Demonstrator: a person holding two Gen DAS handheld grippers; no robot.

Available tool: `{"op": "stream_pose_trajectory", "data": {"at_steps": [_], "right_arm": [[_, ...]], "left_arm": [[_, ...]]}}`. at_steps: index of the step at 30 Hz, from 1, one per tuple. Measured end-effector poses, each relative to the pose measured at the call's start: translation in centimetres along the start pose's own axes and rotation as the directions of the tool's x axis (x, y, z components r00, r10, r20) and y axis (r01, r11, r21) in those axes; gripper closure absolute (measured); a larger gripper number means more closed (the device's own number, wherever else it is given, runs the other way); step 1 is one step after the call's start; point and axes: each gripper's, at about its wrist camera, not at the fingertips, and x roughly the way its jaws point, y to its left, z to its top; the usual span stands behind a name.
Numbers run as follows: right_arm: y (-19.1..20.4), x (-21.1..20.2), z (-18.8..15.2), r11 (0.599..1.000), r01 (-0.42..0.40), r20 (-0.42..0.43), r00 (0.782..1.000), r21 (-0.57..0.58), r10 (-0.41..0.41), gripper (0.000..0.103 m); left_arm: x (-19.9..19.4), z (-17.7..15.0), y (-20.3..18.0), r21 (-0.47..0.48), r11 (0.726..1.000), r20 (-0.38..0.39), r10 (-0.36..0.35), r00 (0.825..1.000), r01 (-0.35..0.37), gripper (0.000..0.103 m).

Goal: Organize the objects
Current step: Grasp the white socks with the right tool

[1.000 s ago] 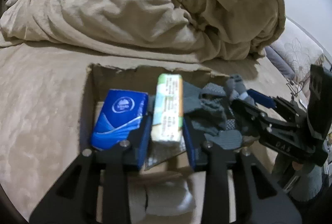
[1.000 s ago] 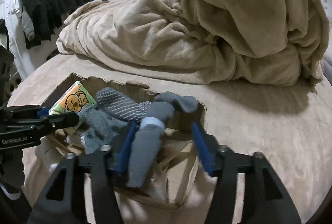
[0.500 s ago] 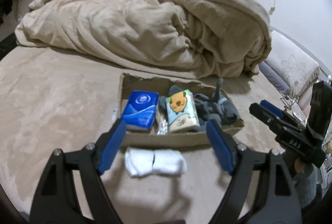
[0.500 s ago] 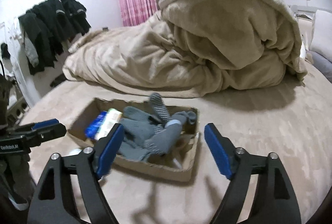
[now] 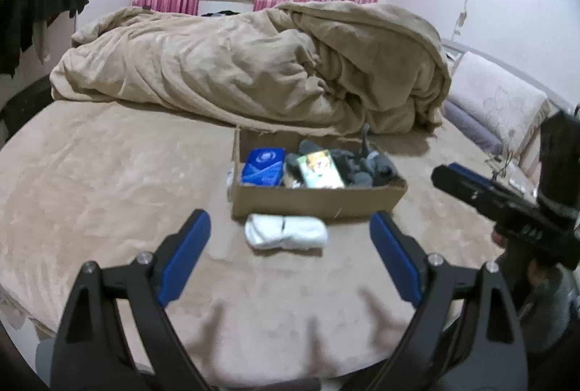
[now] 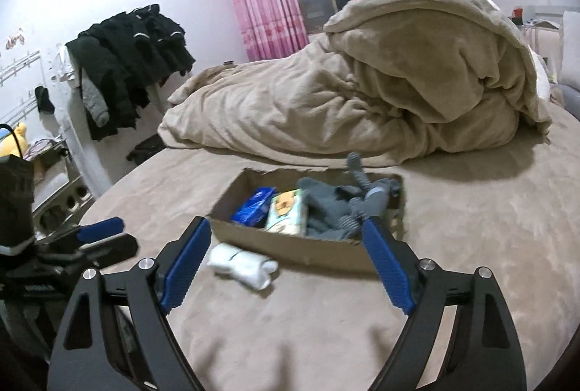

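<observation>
A shallow cardboard box sits on the beige bed. It holds a blue tissue pack, a green tissue pack with a bear picture and grey socks. A white rolled sock pair lies on the bed just in front of the box. My left gripper is open and empty, held back from the box. My right gripper is open and empty, also back from the box. The white socks lie near its left finger. The packs and the grey socks show inside.
A crumpled beige duvet is heaped behind the box. Dark clothes hang on the left wall. Pillows lie at the right. The bed's near edge runs below both grippers. The other gripper shows at each view's side.
Both grippers have let go of the green pack and the grey sock, opened wide, and pulled back and up from the box. The items stay in the box.
</observation>
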Motion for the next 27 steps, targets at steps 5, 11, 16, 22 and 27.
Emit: {"op": "stream_pose_trajectory", "data": {"at_steps": [5,11,16,22,27], "right_arm": [[1.2,1.6,-1.2,1.0,-0.02,-0.05,0.999,-0.002,0.02,0.015],[2.1,5.1,-3.1,1.0,-0.022,-0.13,0.991,-0.011,0.02,0.015],[2.6,8.0,-4.4,0.999,-0.028,-0.189,0.982,-0.018,0.024,0.015],[3.4,11.4,-5.6,0.999,-0.034,-0.24,0.971,-0.03,0.025,0.015],[3.8,13.7,-6.2,0.999,-0.042,-0.27,0.962,-0.028,0.033,0.019]], "left_arm": [[0.9,-1.3,1.6,-0.026,0.999,-0.026,0.02,0.999,-0.021,0.012],[2.9,-3.0,3.6,-0.06,0.997,-0.065,0.052,0.997,-0.056,0.012],[4.3,-4.0,5.1,-0.083,0.994,-0.086,0.069,0.994,-0.077,0.012],[5.7,-4.8,6.5,-0.109,0.989,-0.106,0.086,0.991,-0.098,0.012],[6.7,-5.4,7.5,-0.119,0.985,-0.123,0.111,0.986,-0.125,0.012]]}}
